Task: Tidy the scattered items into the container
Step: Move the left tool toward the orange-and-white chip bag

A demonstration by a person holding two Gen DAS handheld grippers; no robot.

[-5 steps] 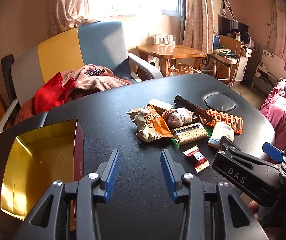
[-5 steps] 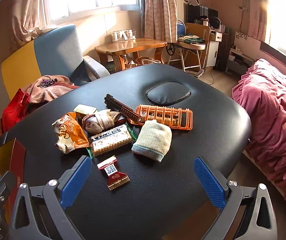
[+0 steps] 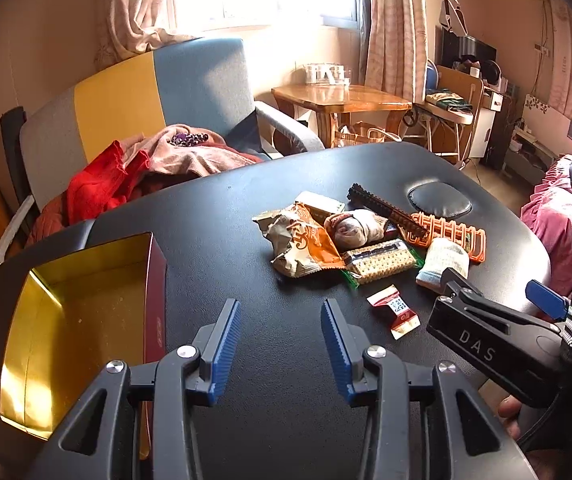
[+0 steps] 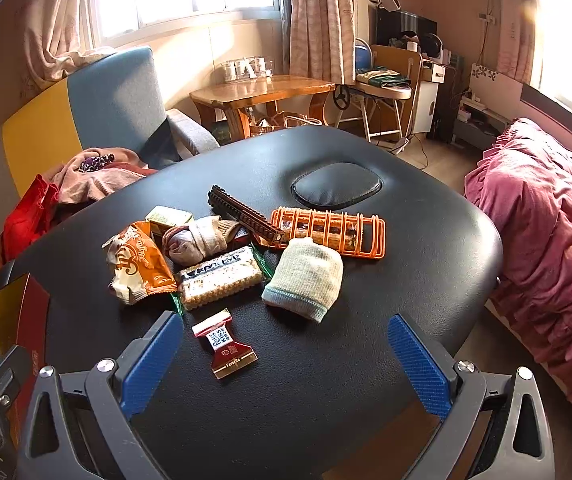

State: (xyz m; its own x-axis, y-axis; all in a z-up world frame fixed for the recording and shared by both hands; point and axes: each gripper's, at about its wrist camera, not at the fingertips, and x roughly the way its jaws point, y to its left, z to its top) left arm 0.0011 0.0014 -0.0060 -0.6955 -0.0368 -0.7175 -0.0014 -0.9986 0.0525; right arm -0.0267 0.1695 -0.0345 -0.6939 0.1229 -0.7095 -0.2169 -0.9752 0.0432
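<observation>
Scattered items lie mid-table: an orange snack bag (image 4: pixel 137 266), a cracker pack (image 4: pixel 219 278), a rolled sock (image 4: pixel 197 238), a pale knit sock (image 4: pixel 306 278), a red-and-white candy wrapper (image 4: pixel 223 342), an orange plastic rack (image 4: pixel 330 232), a dark ridged bar (image 4: pixel 245 214) and a small green-white box (image 4: pixel 167 216). The open gold-lined container (image 3: pixel 77 320) stands at the table's left. My left gripper (image 3: pixel 281 344) is open and empty, right of the container. My right gripper (image 4: pixel 286 364) is wide open and empty, just short of the candy wrapper.
The black padded table (image 4: pixel 366 360) has a round cushion (image 4: pixel 336 184) at the far side. An armchair with clothes (image 3: pixel 145 152) stands behind it. A pink bed (image 4: pixel 546 232) lies to the right. A wooden table (image 4: pixel 261 90) stands by the window.
</observation>
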